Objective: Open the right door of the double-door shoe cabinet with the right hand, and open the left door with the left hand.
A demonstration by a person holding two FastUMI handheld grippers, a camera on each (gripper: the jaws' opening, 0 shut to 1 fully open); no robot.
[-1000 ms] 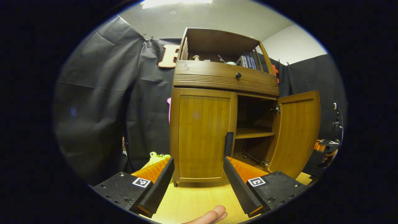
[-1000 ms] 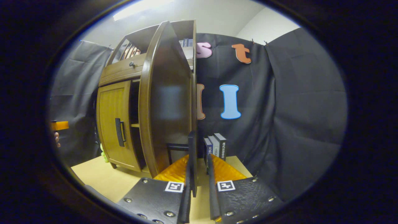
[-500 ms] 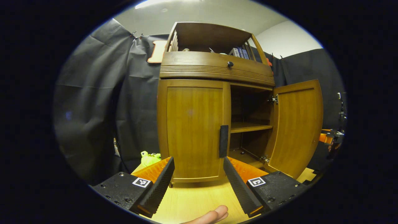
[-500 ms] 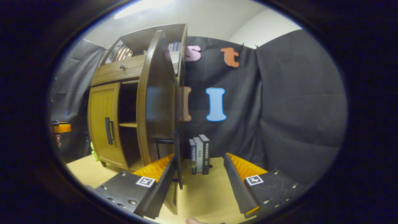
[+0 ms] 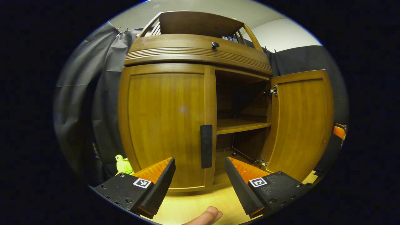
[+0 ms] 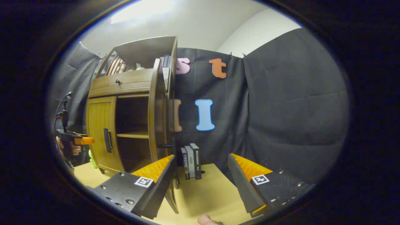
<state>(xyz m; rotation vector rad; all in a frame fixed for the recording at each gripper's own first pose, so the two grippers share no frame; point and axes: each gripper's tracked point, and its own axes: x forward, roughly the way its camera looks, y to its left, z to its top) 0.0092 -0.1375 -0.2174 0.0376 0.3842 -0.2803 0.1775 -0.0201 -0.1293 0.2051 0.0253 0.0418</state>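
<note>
We see the brown wooden double-door shoe cabinet [image 5: 193,56] w/ right door [image 5: 300,122] swung open, left door [image 5: 165,125] shut; lower compartment has one bare shelf [image 5: 240,125]. Top open shelf holds books [image 6: 165,61]. Left gripper [image 5: 200,170] spread wide, just before the door's black handle [image 5: 206,146]. Right gripper [image 6: 201,170] spread, holding nothing, beside the open door.

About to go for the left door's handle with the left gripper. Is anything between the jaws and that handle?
Nothing visible. In the left gripper view the left gripper is open, and the black handle on the closed left door stands just above the gap between its jaws, with bare door and tabletop between.
</note>
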